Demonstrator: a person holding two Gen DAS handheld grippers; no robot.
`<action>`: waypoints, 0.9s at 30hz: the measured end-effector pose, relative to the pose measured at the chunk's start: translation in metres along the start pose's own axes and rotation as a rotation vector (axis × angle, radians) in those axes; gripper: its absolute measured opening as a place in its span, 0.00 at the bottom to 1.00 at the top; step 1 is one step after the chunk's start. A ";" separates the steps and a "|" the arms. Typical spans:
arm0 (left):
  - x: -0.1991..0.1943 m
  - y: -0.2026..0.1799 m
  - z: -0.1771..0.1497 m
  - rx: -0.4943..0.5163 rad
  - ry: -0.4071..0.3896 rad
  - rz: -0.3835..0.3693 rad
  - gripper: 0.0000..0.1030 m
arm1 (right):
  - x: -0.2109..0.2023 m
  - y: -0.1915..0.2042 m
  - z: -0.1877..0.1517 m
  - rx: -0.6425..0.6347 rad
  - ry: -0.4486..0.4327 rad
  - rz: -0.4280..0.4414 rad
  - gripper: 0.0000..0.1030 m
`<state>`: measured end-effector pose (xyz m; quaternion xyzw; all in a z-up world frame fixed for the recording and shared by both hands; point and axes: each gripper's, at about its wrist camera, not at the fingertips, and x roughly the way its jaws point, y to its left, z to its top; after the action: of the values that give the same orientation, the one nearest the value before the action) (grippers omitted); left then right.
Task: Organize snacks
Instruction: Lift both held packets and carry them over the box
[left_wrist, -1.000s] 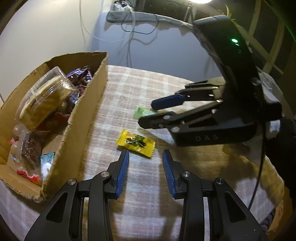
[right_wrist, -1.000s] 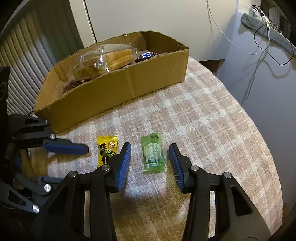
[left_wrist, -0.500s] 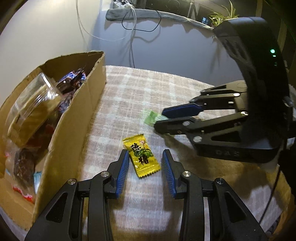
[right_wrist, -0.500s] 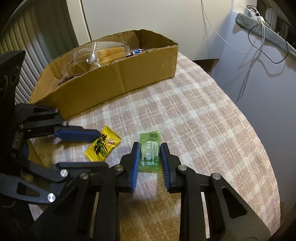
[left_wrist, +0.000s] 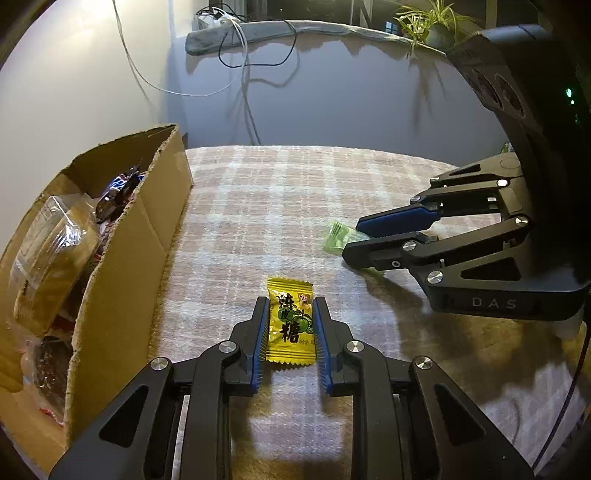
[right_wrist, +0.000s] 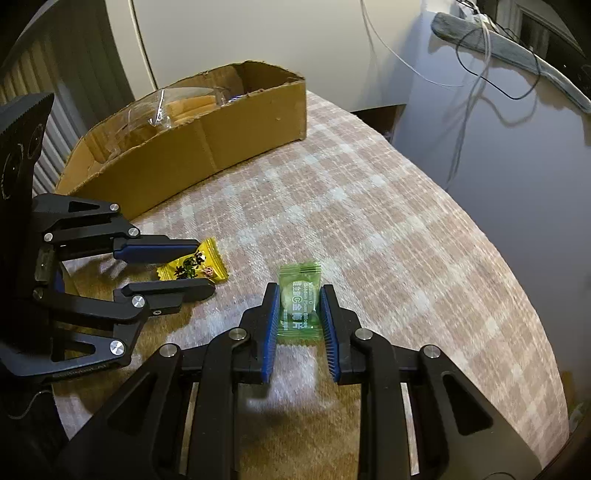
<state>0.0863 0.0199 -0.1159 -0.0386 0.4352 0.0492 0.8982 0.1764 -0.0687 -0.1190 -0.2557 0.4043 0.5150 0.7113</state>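
On the plaid tablecloth, the left gripper has the yellow candy between its blue pads, jaws closing on the wrapper's edges, with the cardboard snack box at nine o'clock from it. At two o'clock from that candy, the right gripper is clamped tight on the green candy, which lies on the cloth.

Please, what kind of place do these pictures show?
Probably a room at home: a round table under a checked cloth, a potted plant on a ledge, and a cardboard box of snacks.
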 end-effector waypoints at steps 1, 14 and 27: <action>-0.001 0.000 0.000 -0.001 -0.003 -0.004 0.21 | -0.001 0.000 0.000 0.005 -0.002 -0.002 0.22; -0.057 0.003 0.006 -0.005 -0.116 -0.060 0.21 | -0.047 0.018 0.009 0.041 -0.066 -0.032 0.22; -0.108 0.041 0.010 -0.032 -0.226 -0.056 0.21 | -0.073 0.058 0.050 0.035 -0.139 -0.034 0.22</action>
<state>0.0223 0.0558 -0.0255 -0.0592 0.3290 0.0353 0.9418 0.1271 -0.0480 -0.0277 -0.2136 0.3585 0.5121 0.7508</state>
